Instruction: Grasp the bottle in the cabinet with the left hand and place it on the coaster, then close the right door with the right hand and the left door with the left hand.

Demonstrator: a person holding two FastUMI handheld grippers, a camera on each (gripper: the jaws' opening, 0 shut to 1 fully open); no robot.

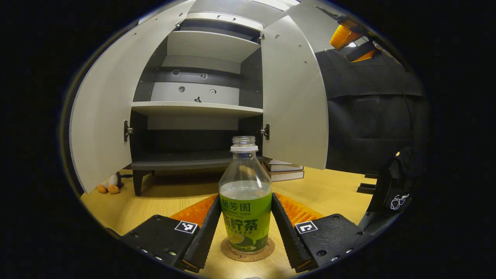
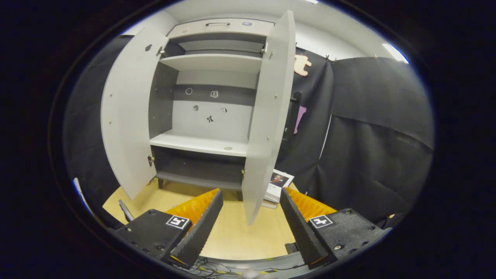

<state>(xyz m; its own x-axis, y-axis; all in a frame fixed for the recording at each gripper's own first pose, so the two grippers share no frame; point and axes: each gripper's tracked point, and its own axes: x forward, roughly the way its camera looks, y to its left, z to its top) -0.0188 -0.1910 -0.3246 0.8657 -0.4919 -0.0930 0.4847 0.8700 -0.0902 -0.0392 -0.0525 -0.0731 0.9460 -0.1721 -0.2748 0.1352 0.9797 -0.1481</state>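
A clear bottle (image 1: pixel 245 193) with a green label and no cap stands upright on a round cork coaster (image 1: pixel 248 254) on the wooden table. My left gripper (image 1: pixel 246 199) is shut on it, both fingers pressing against its sides at label height. Behind it, the grey cabinet (image 1: pixel 197 109) has bare shelves, with its left door (image 1: pixel 104 116) and right door (image 1: pixel 290 100) swung wide. In the right gripper view, my right gripper (image 2: pixel 251 192) is open and holds nothing. It hovers in front of the right door (image 2: pixel 267 116), whose lower edge hangs just beyond the fingers.
Stacked books (image 1: pixel 285 170) lie beside the cabinet's right foot, also seen as books (image 2: pixel 277 186). A plush toy (image 1: pixel 108 185) sits under the left door. A black pouch (image 1: pixel 395 186) stands at the table's right. An orange and black device (image 1: pixel 345 35) hangs high on the right.
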